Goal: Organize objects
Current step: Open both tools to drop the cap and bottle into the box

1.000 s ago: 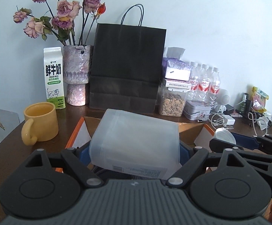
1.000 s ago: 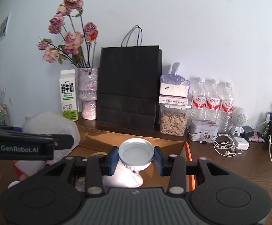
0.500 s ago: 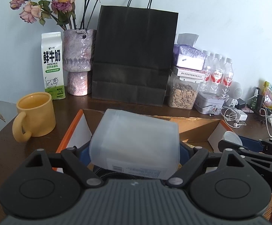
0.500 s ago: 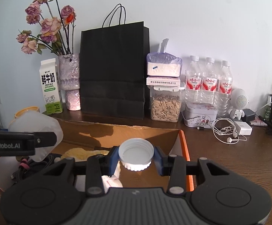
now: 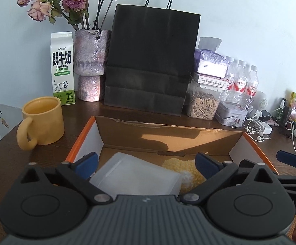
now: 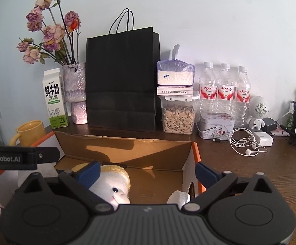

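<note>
An open cardboard box with orange edges sits in front of both grippers. My left gripper is opening, its jaws wide apart. A translucent plastic container lies loose on the box floor below and between them, touching neither pad. Beside it is a yellow and white plush toy. My right gripper is opening too, with nothing pressed between its pads. A white ribbed lid rests low in the box by the right wall, next to the plush toy.
A yellow mug stands left of the box. Along the wall are a milk carton, a vase of dried roses, a black paper bag, a seed jar, water bottles, a tin and earphone cables.
Both grippers opened. The plastic container left the left jaws and now lies in the box. The white lid left the right jaws and rests on the box floor.
</note>
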Motion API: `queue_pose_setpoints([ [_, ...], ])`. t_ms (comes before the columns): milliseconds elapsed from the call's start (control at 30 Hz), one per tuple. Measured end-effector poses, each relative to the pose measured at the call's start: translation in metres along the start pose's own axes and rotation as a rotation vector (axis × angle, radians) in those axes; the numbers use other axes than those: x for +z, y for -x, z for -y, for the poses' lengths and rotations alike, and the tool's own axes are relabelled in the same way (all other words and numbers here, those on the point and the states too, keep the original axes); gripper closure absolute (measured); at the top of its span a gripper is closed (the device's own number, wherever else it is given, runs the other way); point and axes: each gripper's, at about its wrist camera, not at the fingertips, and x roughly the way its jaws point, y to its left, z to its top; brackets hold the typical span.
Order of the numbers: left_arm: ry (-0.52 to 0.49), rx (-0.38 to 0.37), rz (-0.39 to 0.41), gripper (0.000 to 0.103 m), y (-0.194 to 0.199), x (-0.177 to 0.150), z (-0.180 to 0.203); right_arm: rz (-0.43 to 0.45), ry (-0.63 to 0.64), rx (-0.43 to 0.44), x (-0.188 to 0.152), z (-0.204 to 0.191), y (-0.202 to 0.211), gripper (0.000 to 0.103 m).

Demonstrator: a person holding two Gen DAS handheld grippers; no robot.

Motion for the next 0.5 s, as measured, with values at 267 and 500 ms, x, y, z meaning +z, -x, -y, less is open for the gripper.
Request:
queue_pose_setpoints([
  [267,-0.003,-0.003,0.003,0.0,0.002,-0.001,0.001,0.01,-0.002,0.005,0.0,0.0,0.005,0.002],
  [500,-0.015,-0.007,0.024,0.0,0.012,-0.001,0.004,0.018,0.008,0.009,0.001,-0.002,0.013,0.0],
])
